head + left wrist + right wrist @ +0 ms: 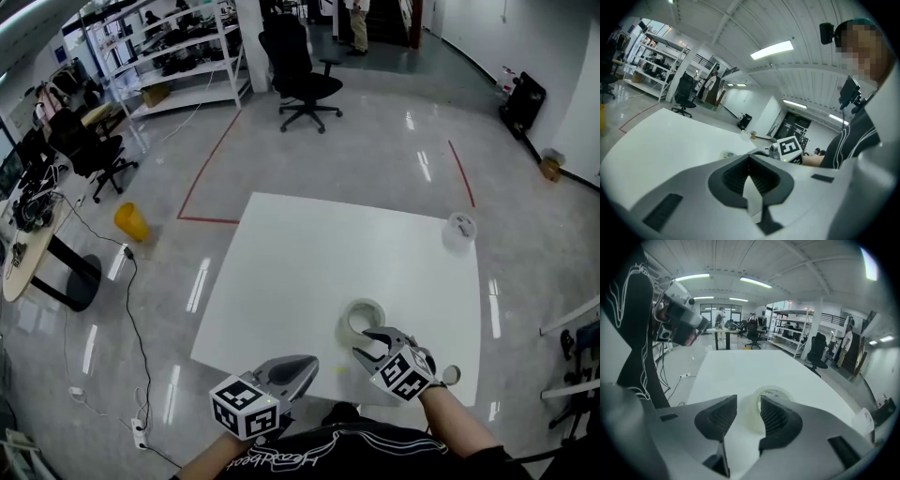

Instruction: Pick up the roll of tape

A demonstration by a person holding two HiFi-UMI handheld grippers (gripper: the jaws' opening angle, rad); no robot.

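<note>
The roll of tape (361, 317) is pale and translucent and lies flat on the white table (300, 262), near its front edge. My right gripper (368, 342) is at the roll's near side, pointing down at it. In the right gripper view the roll (776, 392) shows just beyond and between the dark ribbed pads (776, 416). The right gripper (749, 401) stands open, and its pads do not press the roll. My left gripper (309, 364) hovers at the table's front edge, left of the roll, shut and empty (749, 157). From there the roll (726, 153) looks small and distant.
A clear round container (459, 230) stands at the table's far right corner. A small round object (451, 375) lies by the front right edge. Beyond the table are a black office chair (305, 70), a yellow bin (131, 220) and red floor lines.
</note>
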